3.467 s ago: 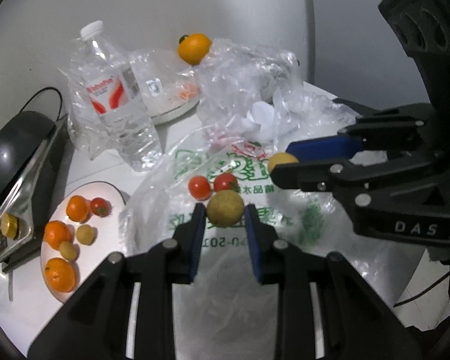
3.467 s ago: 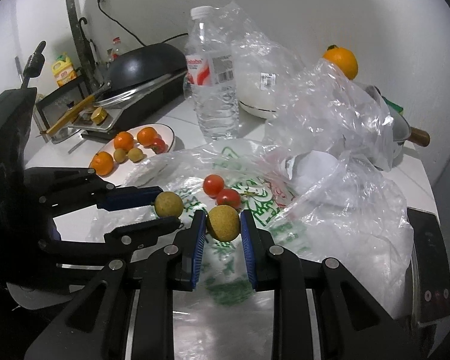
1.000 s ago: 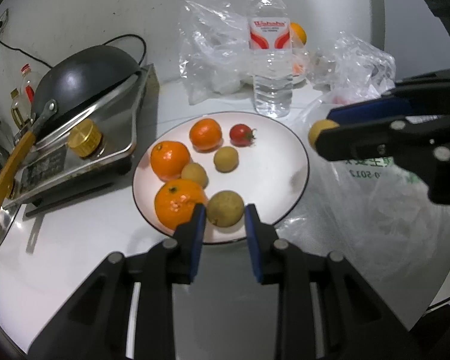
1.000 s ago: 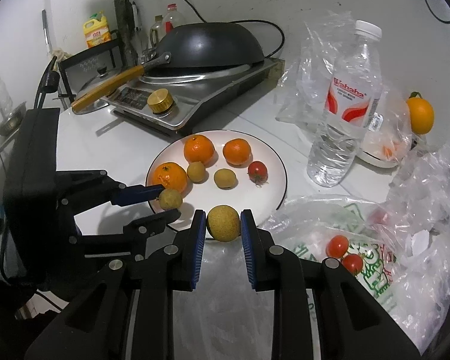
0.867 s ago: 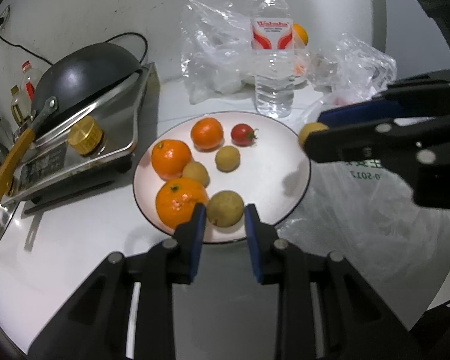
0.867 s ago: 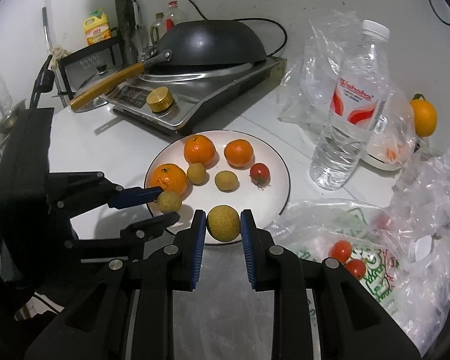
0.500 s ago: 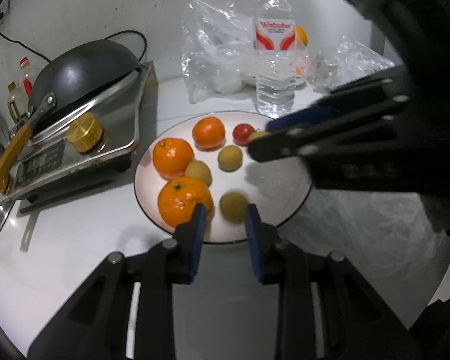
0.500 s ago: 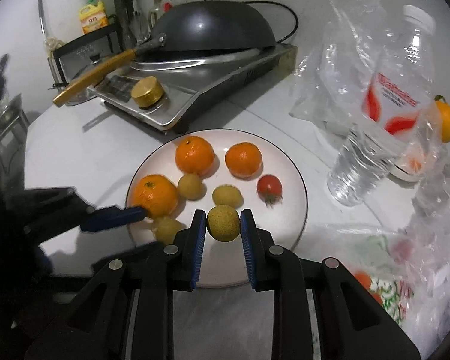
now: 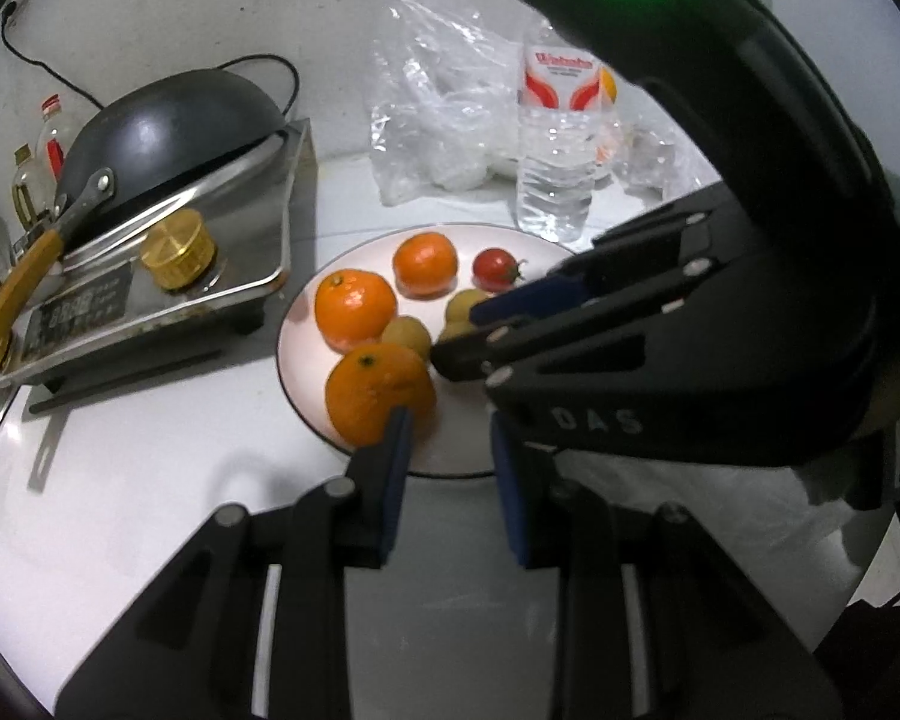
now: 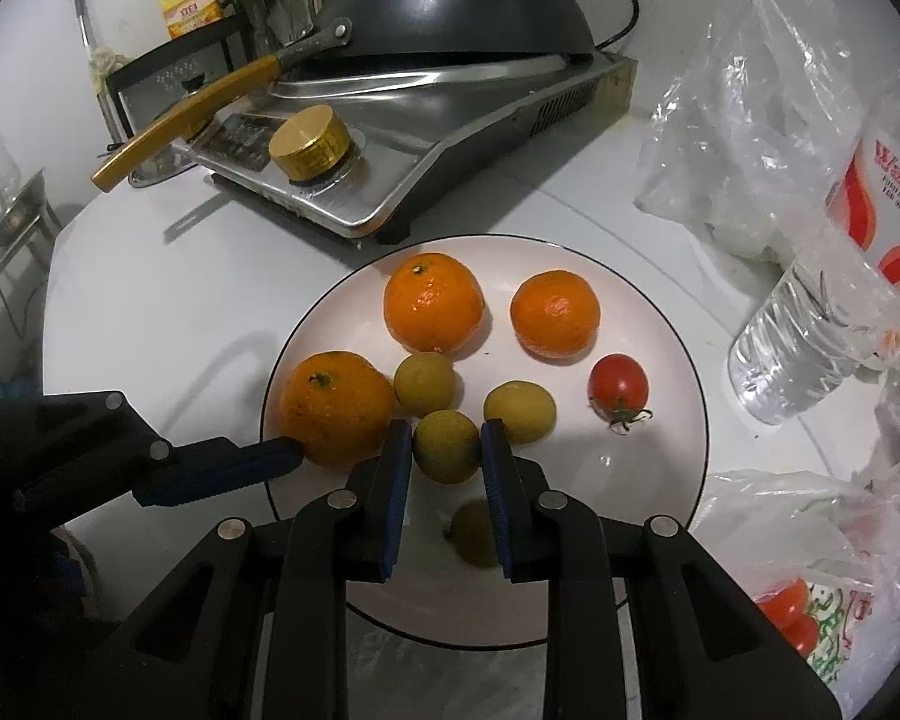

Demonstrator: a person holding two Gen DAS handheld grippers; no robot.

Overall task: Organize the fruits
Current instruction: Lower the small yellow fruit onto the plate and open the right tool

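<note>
1. Left gripper (image 9: 447,441), lower centre of its view, has released its longan (image 10: 474,531) onto the plate (image 10: 660,324); jaws now open and empty.
2. Right gripper (image 10: 447,450) still clamps a second longan (image 10: 446,446) over plate centre; releasing it is judged next.

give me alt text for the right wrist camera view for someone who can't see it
The right claw grips a small yellow-green fruit above a white plate holding three oranges, three similar small fruits and a cherry tomato. The left claw reaches in from the left beside the nearest orange. Behind stand a stove with a wok, plastic bags and a water bottle.
</note>
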